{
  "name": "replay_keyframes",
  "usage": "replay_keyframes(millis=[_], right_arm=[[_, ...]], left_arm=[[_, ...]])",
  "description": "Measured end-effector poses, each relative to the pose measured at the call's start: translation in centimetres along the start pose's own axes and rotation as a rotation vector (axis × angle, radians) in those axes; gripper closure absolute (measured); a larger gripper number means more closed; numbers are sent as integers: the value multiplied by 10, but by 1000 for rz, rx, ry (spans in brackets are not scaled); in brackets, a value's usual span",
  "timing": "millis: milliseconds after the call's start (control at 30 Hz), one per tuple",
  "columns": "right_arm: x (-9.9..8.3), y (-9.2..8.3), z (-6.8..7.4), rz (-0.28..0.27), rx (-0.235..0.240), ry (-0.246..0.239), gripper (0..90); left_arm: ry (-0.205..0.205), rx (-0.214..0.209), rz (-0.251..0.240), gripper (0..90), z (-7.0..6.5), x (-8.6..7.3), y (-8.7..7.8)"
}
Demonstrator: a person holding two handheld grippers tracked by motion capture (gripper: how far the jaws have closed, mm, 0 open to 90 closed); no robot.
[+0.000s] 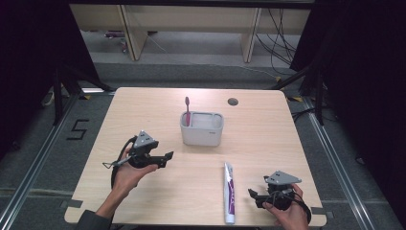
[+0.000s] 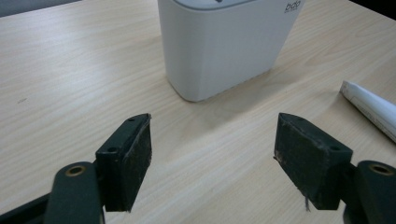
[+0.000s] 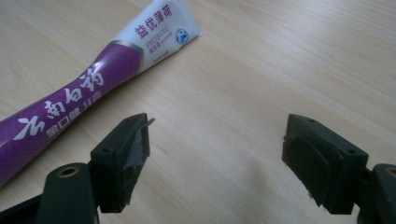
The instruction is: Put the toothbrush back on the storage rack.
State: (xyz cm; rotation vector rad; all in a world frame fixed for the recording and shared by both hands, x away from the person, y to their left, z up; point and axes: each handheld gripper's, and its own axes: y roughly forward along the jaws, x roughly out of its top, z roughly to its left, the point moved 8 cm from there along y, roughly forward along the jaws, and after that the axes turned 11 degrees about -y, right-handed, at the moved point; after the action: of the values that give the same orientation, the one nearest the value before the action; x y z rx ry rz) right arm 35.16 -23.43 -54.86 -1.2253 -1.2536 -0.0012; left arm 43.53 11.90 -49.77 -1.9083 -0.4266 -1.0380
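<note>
My left gripper (image 1: 167, 158) hangs left of the white holder (image 1: 201, 128), jaws wide with nothing between them. A pink toothbrush (image 1: 187, 109) stands upright in the holder's left end. Right of it, nearer me, lies the toothpaste tube (image 1: 229, 192) (purple and white, Chinese lettering). My right gripper (image 1: 253, 195) sits beside it, agape and empty.

The left gripper (image 1: 165, 158) hovers with jaws apart just short of the white holder (image 1: 202, 128), where a pink toothbrush (image 1: 187, 110) stands. The right gripper (image 1: 254, 195), jaws apart, points at the toothpaste tube (image 1: 230, 192) just beside it.
</note>
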Motion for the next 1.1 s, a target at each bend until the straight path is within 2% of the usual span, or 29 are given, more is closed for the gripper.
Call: replay_keyframes(millis=[33, 133, 233, 333, 500, 600, 667, 700, 733, 800, 833, 867, 933, 967, 1000, 1033, 1067, 1100], right_arm=[[-1, -1, 1, 10, -4, 24, 240], [0, -1, 2, 10, -3, 23, 242], [0, 1, 3, 12, 10, 21, 242], [-1, 0, 2, 13, -2, 12, 243], [-1, 0, 4, 18, 18, 21, 245], [0, -1, 3, 17, 0, 24, 245], [-1, 0, 3, 16, 10, 17, 245], [-1, 0, 3, 17, 13, 20, 245], [-1, 0, 4, 17, 15, 23, 245], [-1, 0, 4, 21, 13, 27, 245], [-2, 0, 4, 27, 15, 36, 245], [-2, 0, 4, 27, 15, 38, 245], [-1, 0, 4, 26, 14, 42, 245], [0, 0, 2, 11, -7, 22, 244], [1, 1, 0, -5, -11, 9, 244], [1, 1, 0, -7, -10, 12, 243], [0, 0, 3, 6, 8, 35, 243], [0, 0, 1, 3, -3, 22, 243]], left_arm=[[18, 10, 18, 262, 2, -6, -4], [7, 5, 15, 259, 2, -11, -5], [18, 9, 32, 240, 4, -22, -7], [20, 11, 37, 233, 5, -30, -7], [11, 6, 39, 217, 4, -39, -9], [21, -1, 52, 208, 4, -42, -10], [16, -4, 44, 200, 3, -45, -12], [0, -7, 38, 198, 2, -48, -13], [18, -5, 56, 195, 3, -50, -16], [18, -4, 57, 189, 3, -52, -17], [2, -11, 45, 188, 1, -53, -19], [2, -11, 45, 188, 1, -53, -19], [12, -13, 45, 188, 0, -56, -21], [34, -13, 64, 188, -1, -60, -24], [33, -14, 62, 188, -2, -62, -25], [43, -16, 73, 188, -3, -64, -27], [44, -14, 80, 188, -4, -66, -28], [44, -16, 73, 188, -5, -67, -29]])
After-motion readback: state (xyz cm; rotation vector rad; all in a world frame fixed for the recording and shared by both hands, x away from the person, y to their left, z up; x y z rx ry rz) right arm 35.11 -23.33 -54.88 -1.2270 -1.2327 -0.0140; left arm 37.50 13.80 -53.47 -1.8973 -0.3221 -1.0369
